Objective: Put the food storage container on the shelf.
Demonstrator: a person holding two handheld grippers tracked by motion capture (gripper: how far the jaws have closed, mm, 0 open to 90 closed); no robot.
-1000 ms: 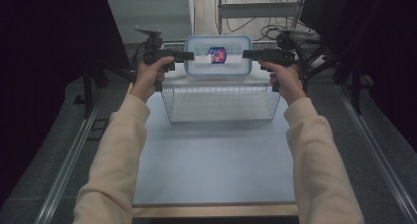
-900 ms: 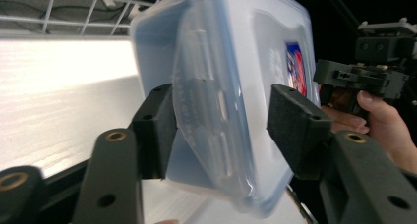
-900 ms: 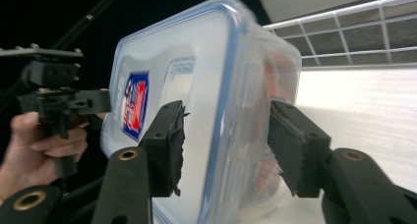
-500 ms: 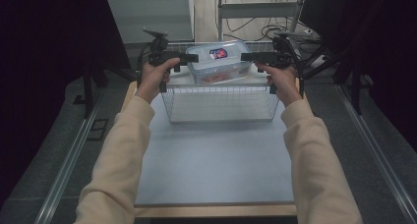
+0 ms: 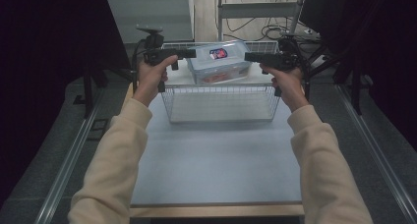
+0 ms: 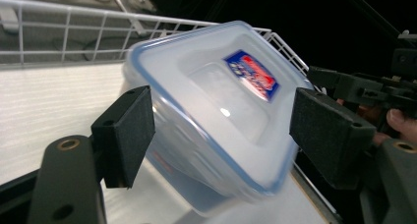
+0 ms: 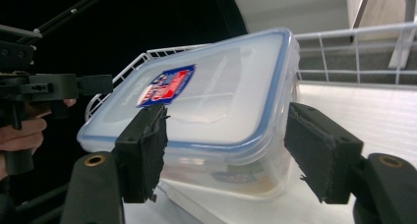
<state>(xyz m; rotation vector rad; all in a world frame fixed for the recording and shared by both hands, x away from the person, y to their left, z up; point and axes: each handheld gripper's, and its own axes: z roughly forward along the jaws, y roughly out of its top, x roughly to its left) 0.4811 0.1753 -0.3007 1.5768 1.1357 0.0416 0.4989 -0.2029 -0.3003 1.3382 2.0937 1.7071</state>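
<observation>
Container (image 5: 219, 62): lidded, in the wire basket (image 5: 221, 103).
Your left gripper (image 5: 189, 52): jaws just opened, released.
Your right gripper (image 5: 248, 56): same.

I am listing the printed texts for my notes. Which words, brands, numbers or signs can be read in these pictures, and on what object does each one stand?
No text can be read.
Red and blue sticker on the lid of the plastic container: its white lettering is too blurred to read.
Label on the container's side wall: too blurred to read.
</observation>
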